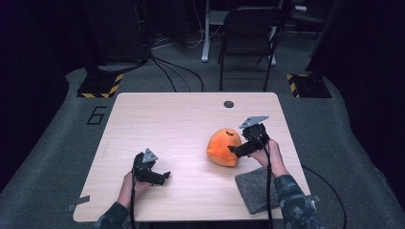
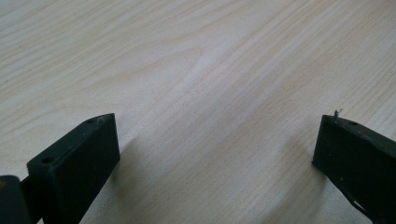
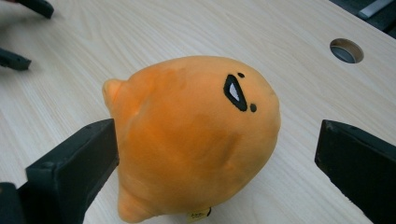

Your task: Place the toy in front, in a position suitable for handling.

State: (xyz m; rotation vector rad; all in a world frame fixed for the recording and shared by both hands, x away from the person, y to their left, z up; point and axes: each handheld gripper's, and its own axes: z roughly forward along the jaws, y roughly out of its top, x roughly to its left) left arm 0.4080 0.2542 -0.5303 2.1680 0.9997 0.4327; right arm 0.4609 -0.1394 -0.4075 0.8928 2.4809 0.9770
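An orange plush toy with a black stitched eye lies on the wooden table, right of its middle. My right gripper is at the toy's right side, open. In the right gripper view the plush toy sits between the wide-set jaws of my right gripper; one jaw is close against its flank and the other stands well apart from it. My left gripper rests low near the front left of the table, open. In its own view my left gripper has nothing but bare wood between its jaws.
A grey felt-like pad lies at the table's front right corner, under the right forearm. A round cable hole is near the far edge. A black folding chair stands behind the table, with cables on the floor.
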